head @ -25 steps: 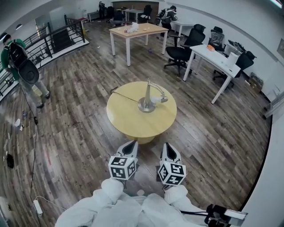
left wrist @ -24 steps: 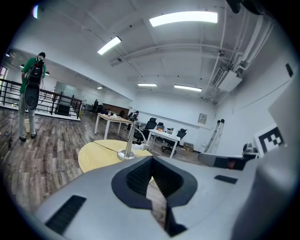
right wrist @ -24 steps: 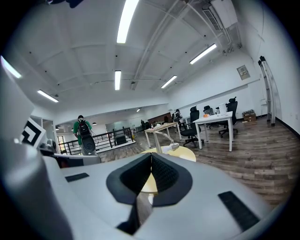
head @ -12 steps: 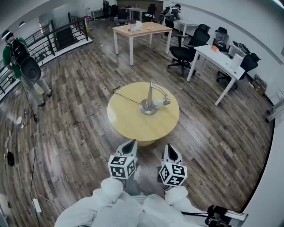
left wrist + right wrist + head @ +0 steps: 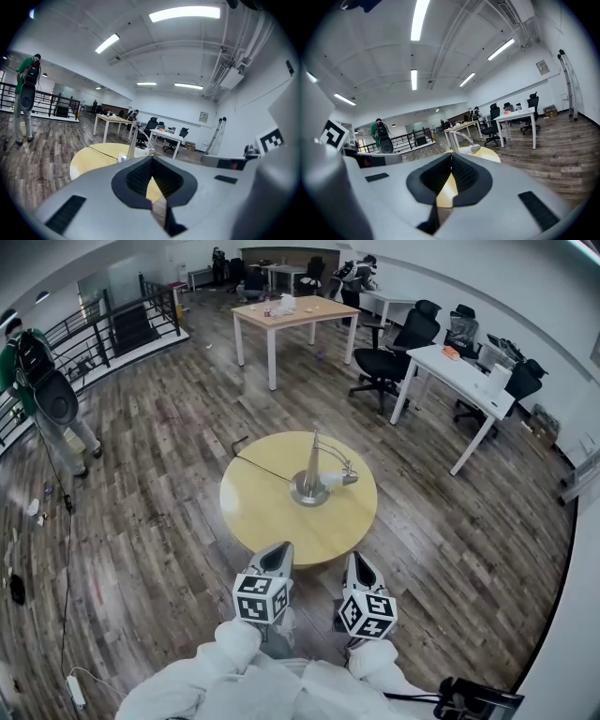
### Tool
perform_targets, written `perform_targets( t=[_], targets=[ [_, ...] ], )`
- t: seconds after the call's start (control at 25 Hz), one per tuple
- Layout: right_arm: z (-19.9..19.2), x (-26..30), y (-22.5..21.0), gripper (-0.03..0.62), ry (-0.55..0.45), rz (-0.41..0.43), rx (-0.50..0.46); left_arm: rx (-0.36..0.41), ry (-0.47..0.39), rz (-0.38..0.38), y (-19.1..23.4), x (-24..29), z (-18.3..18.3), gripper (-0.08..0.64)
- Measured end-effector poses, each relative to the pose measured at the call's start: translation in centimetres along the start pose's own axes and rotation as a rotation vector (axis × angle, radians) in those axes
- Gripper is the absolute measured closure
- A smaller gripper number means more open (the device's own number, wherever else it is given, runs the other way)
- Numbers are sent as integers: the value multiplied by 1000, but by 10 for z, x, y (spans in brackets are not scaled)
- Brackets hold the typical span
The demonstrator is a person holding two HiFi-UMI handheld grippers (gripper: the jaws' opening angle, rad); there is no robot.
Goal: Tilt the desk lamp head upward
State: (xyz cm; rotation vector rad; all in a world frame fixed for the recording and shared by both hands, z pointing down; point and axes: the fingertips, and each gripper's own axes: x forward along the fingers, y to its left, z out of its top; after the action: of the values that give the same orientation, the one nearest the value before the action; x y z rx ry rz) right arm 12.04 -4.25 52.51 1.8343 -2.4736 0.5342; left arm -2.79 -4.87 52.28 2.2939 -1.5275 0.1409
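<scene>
— Fingers (image 5: 133,178) first: what do you read?
— I read both pairs clenched tip to tip, with nothing between them. My left gripper (image 5: 278,549) and right gripper (image 5: 357,560) sit side by side low in the head view, both aimed at the table (image 5: 262,521).
— And the lamp?
— I have the lamp (image 5: 310,474) upright near the table's middle, well apart from both grippers. Its head hangs low to the right of the base on a curved arm, close over the tabletop (whether it touches, I can't tell). A cord (image 5: 262,467) runs from the base to the far left edge.
— Any writing?
— I get only the black-and-white square markers on the cubes (image 5: 261,597). Things on the far desks (image 5: 461,368) are too small to make out.
— What's hidden?
— From the left gripper view, the gripper's own body covers the lamp's base, so I see just stem and head. From the right gripper view, only arm and head clear the body. My sleeves (image 5: 234,657) are cut off at the bottom. A person (image 5: 33,362) in green stands by the railing (image 5: 103,329) at far left.
</scene>
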Motion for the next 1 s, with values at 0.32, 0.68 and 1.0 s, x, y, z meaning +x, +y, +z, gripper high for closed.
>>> perform_targets(
  t=[0.32,0.68,1.0],
  targets=[
    [27,74,-17,580,-8,-6,-3,29,7,-23,31,65,36,558],
    [55,157,-6,580,-38,98,-5,31,6,-94,72,129,65,558],
    [53,203,-14,580,-1,104,-16,56,33,-108,99,172,69,558]
  ],
)
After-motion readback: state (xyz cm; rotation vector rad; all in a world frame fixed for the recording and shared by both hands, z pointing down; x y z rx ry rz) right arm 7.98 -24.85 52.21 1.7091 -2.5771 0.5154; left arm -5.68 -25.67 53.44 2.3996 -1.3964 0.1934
